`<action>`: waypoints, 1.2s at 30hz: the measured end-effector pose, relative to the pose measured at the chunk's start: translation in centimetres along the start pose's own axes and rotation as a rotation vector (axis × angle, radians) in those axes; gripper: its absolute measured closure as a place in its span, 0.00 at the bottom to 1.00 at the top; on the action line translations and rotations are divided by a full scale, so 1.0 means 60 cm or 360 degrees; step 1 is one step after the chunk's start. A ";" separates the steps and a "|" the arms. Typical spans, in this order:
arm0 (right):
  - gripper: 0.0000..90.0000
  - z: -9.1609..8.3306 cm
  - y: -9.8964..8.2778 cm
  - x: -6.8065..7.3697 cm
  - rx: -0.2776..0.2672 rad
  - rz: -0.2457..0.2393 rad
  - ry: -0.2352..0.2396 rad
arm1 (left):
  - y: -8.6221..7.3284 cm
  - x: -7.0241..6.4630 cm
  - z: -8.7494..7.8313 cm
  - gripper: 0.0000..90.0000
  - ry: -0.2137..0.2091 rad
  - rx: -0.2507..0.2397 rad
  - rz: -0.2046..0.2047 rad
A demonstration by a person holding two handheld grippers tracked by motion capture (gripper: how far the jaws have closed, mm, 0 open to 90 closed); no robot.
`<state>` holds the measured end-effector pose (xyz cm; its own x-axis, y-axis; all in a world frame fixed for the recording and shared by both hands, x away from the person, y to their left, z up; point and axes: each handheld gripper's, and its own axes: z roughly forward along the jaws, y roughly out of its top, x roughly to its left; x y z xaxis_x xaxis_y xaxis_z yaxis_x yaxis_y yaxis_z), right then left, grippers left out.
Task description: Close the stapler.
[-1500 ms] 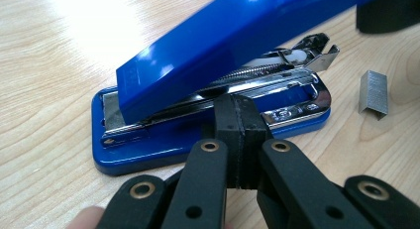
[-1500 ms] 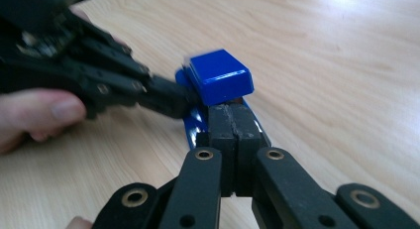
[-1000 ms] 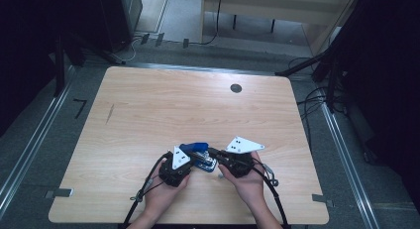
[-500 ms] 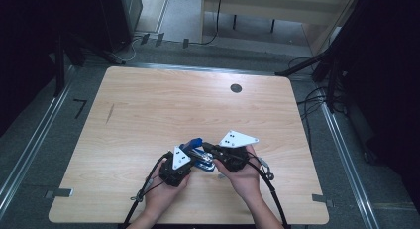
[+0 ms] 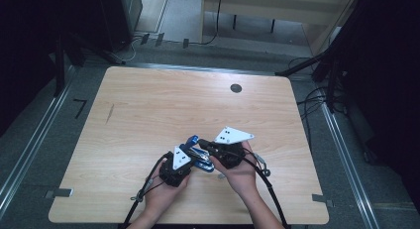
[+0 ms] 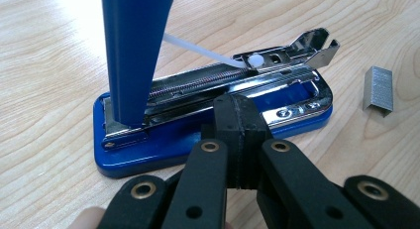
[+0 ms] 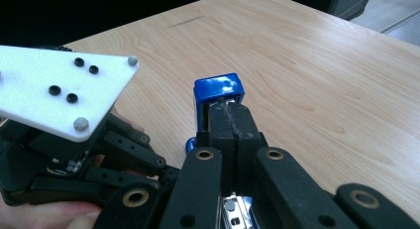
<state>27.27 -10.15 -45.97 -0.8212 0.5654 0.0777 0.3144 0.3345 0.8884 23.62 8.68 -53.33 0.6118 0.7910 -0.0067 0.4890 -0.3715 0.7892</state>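
Blue stapler [image 6: 198, 125]: 1; staple strip [image 6: 377, 87]: 1; wooden table [image 5: 163, 110]: 1.

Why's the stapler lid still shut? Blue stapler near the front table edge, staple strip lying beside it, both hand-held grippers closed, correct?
One slip: the lid is not shut. The left gripper view shows the blue stapler with its lid swung up and the magazine exposed. The rest holds: staple strip beside it, left hand-held gripper and right hand-held gripper closed.

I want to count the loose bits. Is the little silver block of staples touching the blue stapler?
Apart. In the left gripper view the staple block lies on the table beside the stapler, with a strip of bare wood plainly showing between them.
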 end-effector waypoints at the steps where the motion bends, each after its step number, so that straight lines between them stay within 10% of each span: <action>1: 1.00 0.000 0.000 0.000 0.0000 0.0000 0.0000 | 0.000 0.000 0.000 1.00 0.0001 -0.0001 0.0000; 36: 1.00 0.037 0.035 0.014 -0.0012 -0.0056 0.0018 | 0.000 0.000 0.000 1.00 0.0009 -0.0004 0.0016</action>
<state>28.31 -7.32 -45.00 -0.8369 0.5449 0.0512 0.2815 0.3482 0.8942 23.61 8.65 -53.35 0.6133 0.7899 0.0048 0.4812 -0.3783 0.7908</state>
